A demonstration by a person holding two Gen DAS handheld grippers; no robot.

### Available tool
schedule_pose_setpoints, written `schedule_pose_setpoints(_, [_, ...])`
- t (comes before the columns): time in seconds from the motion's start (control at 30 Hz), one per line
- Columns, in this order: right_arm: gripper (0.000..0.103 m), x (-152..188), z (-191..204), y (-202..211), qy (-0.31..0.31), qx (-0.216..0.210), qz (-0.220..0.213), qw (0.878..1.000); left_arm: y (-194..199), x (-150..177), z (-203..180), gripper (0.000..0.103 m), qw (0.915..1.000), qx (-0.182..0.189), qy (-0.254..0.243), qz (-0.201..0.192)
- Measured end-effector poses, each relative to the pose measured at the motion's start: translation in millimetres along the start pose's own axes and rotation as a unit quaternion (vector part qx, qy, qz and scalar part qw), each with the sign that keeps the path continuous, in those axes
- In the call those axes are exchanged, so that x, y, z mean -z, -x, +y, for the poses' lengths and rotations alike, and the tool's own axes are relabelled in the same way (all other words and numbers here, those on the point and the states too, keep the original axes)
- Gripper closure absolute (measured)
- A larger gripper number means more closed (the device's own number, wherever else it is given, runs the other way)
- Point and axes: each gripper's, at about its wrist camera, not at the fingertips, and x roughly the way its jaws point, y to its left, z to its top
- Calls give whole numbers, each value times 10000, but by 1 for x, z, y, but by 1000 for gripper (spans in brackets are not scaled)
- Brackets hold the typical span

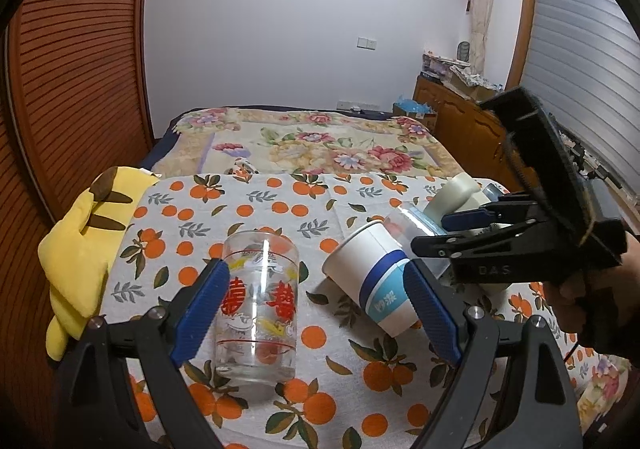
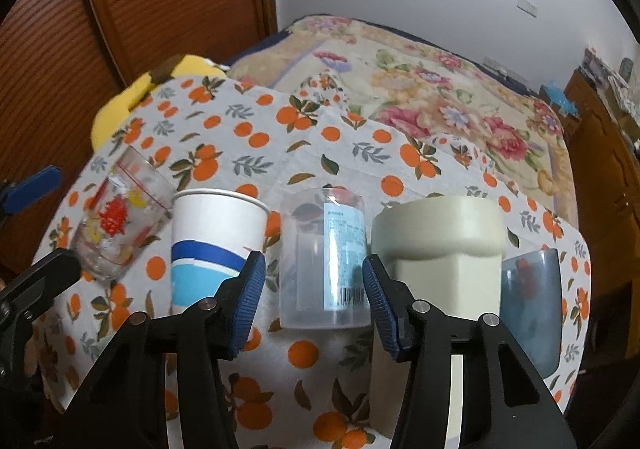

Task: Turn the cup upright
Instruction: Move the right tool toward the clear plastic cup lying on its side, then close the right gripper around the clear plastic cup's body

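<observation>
Your right tongs (image 2: 314,301) are straddling, spread apart, the clear plastic cup (image 2: 324,261) standing inverted on the table (image 2: 304,153); your left tongs (image 1: 316,309) are idling agape. Squeezing hard is risking it squirting into the paper cup (image 2: 212,241).

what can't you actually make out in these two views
- Blue-grey cup, right wrist view: mostly hidden behind the beige cup.
- Clear plastic cup: label print blurred, too small to read.
- Right gripper, left wrist view: what it grips is hidden behind the paper cup.
</observation>
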Motion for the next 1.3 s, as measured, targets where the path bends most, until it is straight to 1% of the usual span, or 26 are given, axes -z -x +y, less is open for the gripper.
schedule_pose_setpoints(0.1, [52, -3, 2, -7, 48, 131, 82, 9999, 2, 1, 2, 14, 10000, 24, 38, -21])
schedule_pose_setpoints(0.27, [51, -5, 4, -15, 143, 210, 238, 9994, 5, 3, 5, 14, 9999, 44, 82, -49])
schedule_pose_setpoints(0.4, [47, -5, 10, -20, 255, 320, 300, 9987, 8, 4, 6, 14, 9999, 58, 110, -77])
schedule_pose_setpoints(0.5, [46, -5, 10, -26, 283, 305, 422, 9982, 10, 5, 6, 14, 9999, 63, 107, -75])
schedule_pose_setpoints(0.6, [46, -3, 15, -30, 415, 430, 460, 9972, 13, 6, 5, 14, 9999, 53, 116, -96])
schedule_pose_setpoints(0.8, [47, 0, 12, -13, 306, 393, 195, 9986, 18, 8, 5, 14, 9999, -6, 117, -73])
schedule_pose_setpoints(0.97, [47, 9, 11, 17, 161, 159, -77, 9997, 27, 11, 0, 14, 9999, -72, 113, -105])
schedule_pose_setpoints(1.13, [46, 35, 11, 46, 17, -145, -276, 9995, 40, 17, -9, 14, 9998, -135, 49, -171])
schedule_pose_setpoints(1.3, [46, 72, 8, 65, -148, -350, -409, 9984, 48, 30, -23, 14, 9997, -163, 26, -199])
